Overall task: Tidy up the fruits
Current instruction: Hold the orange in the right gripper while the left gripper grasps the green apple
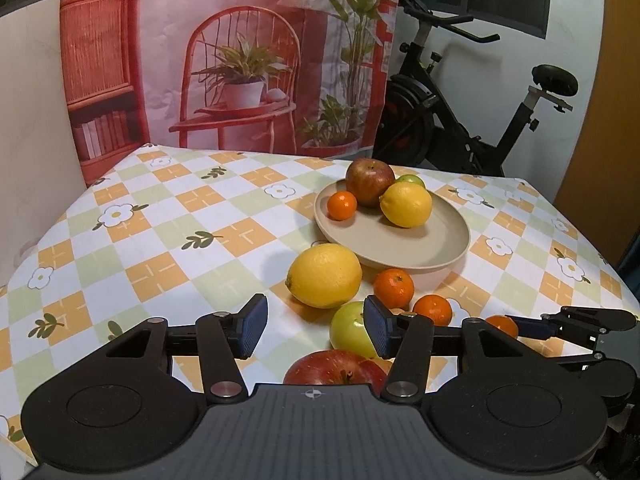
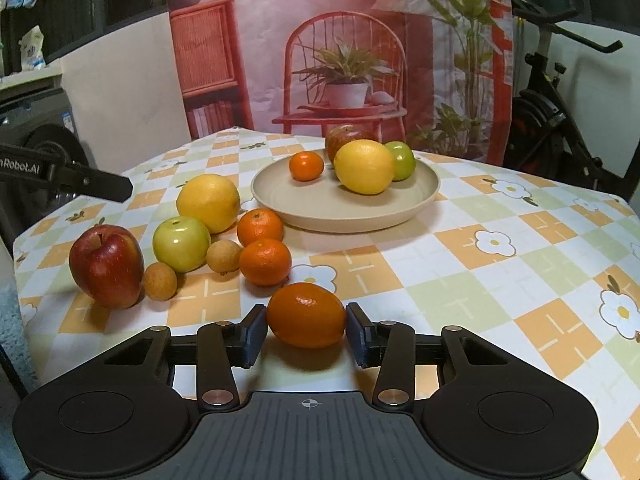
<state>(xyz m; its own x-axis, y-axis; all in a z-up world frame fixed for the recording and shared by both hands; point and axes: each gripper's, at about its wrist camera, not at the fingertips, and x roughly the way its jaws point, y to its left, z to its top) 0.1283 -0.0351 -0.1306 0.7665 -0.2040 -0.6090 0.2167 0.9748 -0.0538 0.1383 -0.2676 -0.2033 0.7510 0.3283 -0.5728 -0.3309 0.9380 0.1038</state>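
Note:
My right gripper (image 2: 306,326) is shut on a mandarin (image 2: 306,320) low over the checked tablecloth; both pads touch its sides. My left gripper (image 1: 316,328) stands open with nothing pressed between its pads. A green apple (image 1: 348,332) sits partly behind its right finger and a red apple (image 1: 332,368) lies just below. Beyond them lie a lemon (image 1: 324,275) and two mandarins (image 1: 394,283). The beige plate (image 1: 400,248) holds a red apple (image 1: 370,182), a lemon (image 1: 406,204), a mandarin (image 1: 342,205) and a green apple (image 2: 402,160).
Two small brown round fruits (image 2: 160,276) lie among the loose fruit on the left. A printed backdrop (image 2: 340,40) hangs behind the table. An exercise bike (image 1: 460,120) stands past the far right corner. The table edge (image 2: 600,196) falls away at right.

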